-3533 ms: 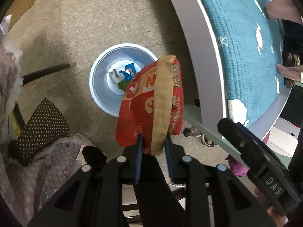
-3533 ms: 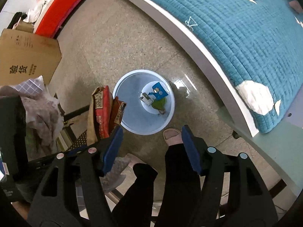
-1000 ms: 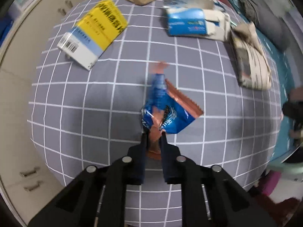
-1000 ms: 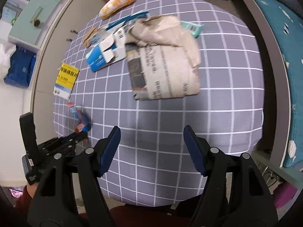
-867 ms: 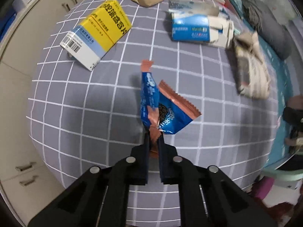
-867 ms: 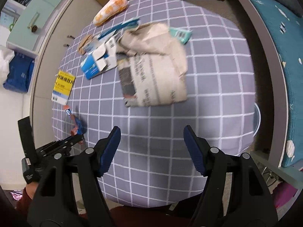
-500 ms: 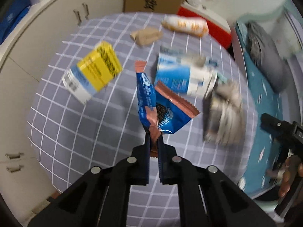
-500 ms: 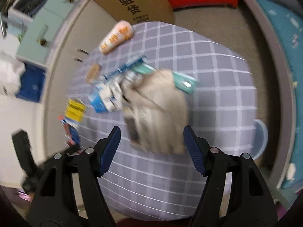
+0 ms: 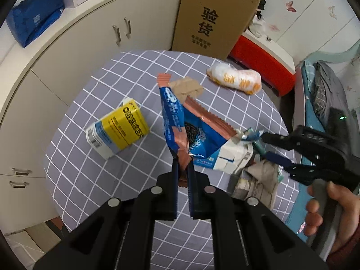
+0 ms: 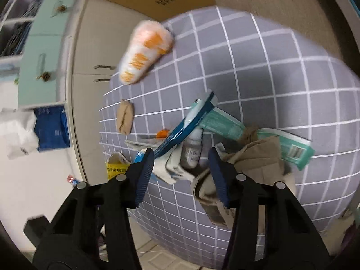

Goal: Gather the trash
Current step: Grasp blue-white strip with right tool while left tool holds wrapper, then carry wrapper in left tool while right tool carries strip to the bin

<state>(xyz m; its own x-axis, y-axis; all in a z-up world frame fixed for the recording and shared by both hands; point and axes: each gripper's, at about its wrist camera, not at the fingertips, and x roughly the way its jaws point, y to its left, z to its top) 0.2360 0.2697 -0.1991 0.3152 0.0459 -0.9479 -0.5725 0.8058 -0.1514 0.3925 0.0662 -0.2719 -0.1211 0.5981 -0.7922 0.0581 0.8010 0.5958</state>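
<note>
Motion smears the white-and-orange plastic packet [image 10: 146,51] at the table's far left in the right wrist view; the crumpled beige newspaper [image 9: 258,180] lies partly hidden behind the white-and-blue flattened carton [image 9: 231,155].

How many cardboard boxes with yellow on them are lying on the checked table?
1: the yellow, blue and white cardboard box lies on the grey checked tablecloth, left of the blue biscuit wrapper. The pile beside it may hide others.

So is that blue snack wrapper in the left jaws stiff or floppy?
Probably floppy and light: the blue snack wrapper, pinched by one corner in the left gripper, stands up creased and folded. The glossy film may be slippery.
</note>
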